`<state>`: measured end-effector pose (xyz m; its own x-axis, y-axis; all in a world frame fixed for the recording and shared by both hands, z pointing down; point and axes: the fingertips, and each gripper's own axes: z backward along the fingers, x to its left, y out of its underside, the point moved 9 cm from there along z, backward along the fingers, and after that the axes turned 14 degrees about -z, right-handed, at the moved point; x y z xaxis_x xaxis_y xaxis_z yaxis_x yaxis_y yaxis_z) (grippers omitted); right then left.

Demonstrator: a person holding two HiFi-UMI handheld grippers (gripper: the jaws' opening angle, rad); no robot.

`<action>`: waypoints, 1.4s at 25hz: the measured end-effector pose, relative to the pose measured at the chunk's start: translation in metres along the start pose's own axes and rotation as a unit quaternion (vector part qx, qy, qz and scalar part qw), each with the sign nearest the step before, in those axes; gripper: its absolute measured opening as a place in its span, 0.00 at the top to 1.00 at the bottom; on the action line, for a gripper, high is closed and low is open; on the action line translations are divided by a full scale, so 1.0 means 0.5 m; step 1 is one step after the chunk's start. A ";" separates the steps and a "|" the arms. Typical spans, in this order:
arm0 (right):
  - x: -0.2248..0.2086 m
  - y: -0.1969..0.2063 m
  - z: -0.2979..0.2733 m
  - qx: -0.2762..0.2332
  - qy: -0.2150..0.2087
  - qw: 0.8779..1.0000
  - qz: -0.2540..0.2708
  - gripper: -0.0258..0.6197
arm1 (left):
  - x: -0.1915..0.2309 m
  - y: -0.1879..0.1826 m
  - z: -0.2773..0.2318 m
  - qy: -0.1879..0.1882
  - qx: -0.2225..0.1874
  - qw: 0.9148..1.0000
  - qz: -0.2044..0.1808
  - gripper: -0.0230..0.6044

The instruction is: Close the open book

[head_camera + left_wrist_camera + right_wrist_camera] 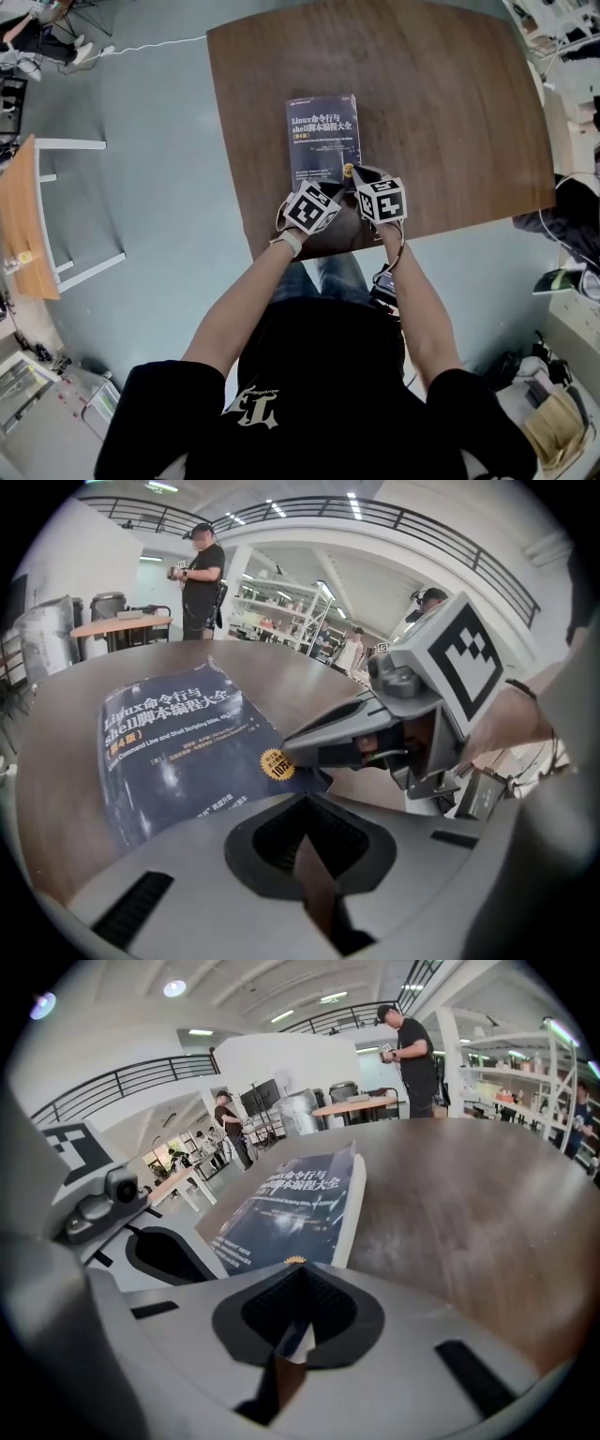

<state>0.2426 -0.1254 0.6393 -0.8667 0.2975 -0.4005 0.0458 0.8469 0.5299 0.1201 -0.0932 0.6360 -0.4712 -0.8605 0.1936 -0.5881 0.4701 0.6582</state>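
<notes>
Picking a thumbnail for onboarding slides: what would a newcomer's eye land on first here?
The dark blue book stands out first, lying closed and cover up near the front edge of the brown table. Next are the left gripper and right gripper, with their black-and-white marker cubes. Both have their jaws together and crowd the book's near edge, the right one's tip at the near right corner.

A book (323,139) is laid flat on a table (450,112), near its front edge. At the book's near end, the left gripper (330,189) is held beside the right gripper (355,173), whose tip is set on the book's near right corner.
</notes>
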 end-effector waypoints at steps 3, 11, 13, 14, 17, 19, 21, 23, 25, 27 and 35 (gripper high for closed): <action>0.009 -0.009 0.017 -0.007 0.001 1.000 0.006 0.98 | -0.002 0.003 0.025 -0.010 -0.005 1.000 -0.003 0.96; 0.034 -0.024 0.073 -0.030 -0.005 0.999 0.022 0.98 | 0.004 -0.018 0.085 -0.040 -0.029 0.999 -0.003 0.96; 0.039 -0.027 0.086 -0.037 -0.006 0.999 0.023 0.98 | 0.004 -0.021 0.097 -0.047 -0.037 0.998 -0.003 0.96; 0.041 -0.027 0.093 -0.042 -0.007 0.999 0.024 0.98 | 0.003 -0.022 0.103 -0.050 -0.041 0.998 -0.002 0.96; 0.053 -0.027 0.116 -0.052 -0.008 0.998 0.024 0.98 | -0.002 -0.023 0.126 -0.057 -0.052 0.997 -0.001 0.96; 0.073 -0.027 0.132 -0.057 -0.008 0.998 0.024 0.98 | -0.005 -0.022 0.152 -0.060 -0.060 0.996 0.000 0.96; 0.092 -0.032 0.148 -0.065 -0.007 0.997 0.027 0.98 | -0.006 -0.025 0.178 -0.064 -0.072 0.995 -0.003 0.96; 0.103 -0.039 0.162 -0.075 -0.005 0.997 0.034 0.98 | -0.005 -0.031 0.197 -0.070 -0.085 0.994 -0.007 0.96; 0.114 -0.043 0.174 -0.083 -0.002 0.996 0.042 0.98 | -0.003 -0.034 0.213 -0.074 -0.096 0.993 -0.005 0.96; 0.128 -0.045 0.185 -0.087 0.003 0.995 0.049 0.98 | -0.002 -0.034 0.232 -0.076 -0.108 0.991 0.001 0.96; 0.213 -0.053 0.235 -0.133 0.005 0.989 0.062 0.98 | -0.007 -0.025 0.321 -0.083 -0.163 0.983 0.010 0.96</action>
<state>0.2074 -0.0645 0.4948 -0.8674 0.3862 -0.3137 0.0208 0.6581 0.7527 0.0235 -0.0644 0.5104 -0.5969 -0.7955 0.1048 -0.3489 0.3750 0.8589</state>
